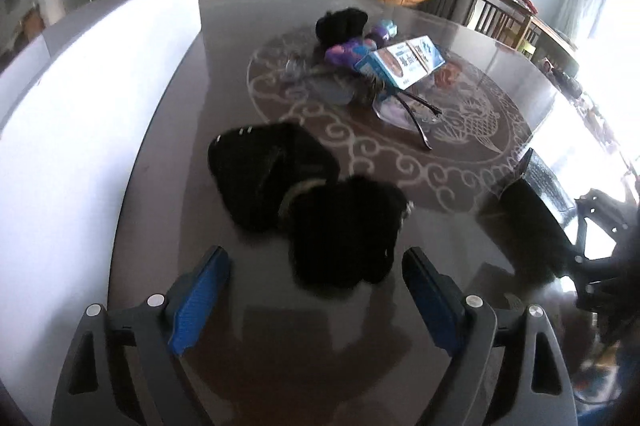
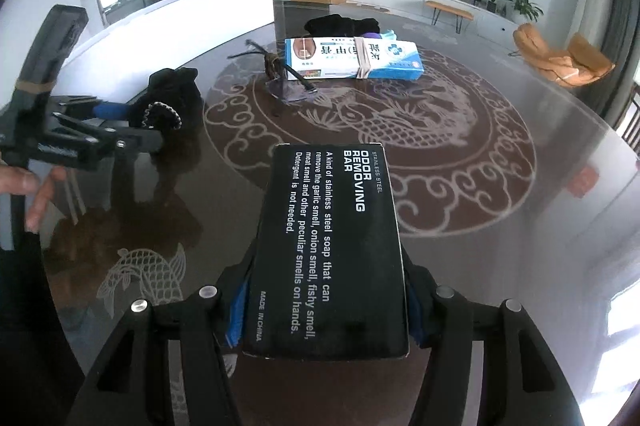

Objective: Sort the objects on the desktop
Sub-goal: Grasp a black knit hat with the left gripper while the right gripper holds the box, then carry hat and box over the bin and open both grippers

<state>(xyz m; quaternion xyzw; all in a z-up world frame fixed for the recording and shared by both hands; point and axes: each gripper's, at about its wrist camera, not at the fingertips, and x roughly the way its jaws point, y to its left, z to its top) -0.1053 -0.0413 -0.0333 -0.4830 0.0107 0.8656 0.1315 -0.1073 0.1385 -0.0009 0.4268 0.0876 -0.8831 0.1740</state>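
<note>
Desktop objects are seen spread over a dark glass-topped desk (image 1: 168, 161) with a pale dragon pattern. In the left wrist view, two black fabric pouches (image 1: 304, 197) lie touching each other just ahead of the left hand-held gripper (image 1: 316, 302), whose blue pads (image 1: 200, 302) stand wide apart with nothing between them — the nearer pouch lies just beyond the fingertips. Farther back, a blue-and-white carton (image 1: 400, 63) is piled with a purple item (image 1: 346, 51), another black pouch (image 1: 340, 21) and a pair of glasses (image 1: 416, 117). A black box (image 1: 536, 222) is seen at the right edge.

In the right wrist view, the right hand-held gripper (image 2: 326, 310) is closed on a black box (image 2: 328, 250) printed "ODOR REMOVING BAR", its sides pressed by both pads. The box is held low over the desk (image 2: 500, 258); whether it touches the glass cannot be told. The left hand-held gripper (image 2: 120, 129) is seen at the left beside a black pouch (image 2: 168, 97), with a person's fingers (image 2: 40, 193) below it. The carton (image 2: 352, 59) and glasses (image 2: 280, 73) lie beyond — near the far middle.
</note>
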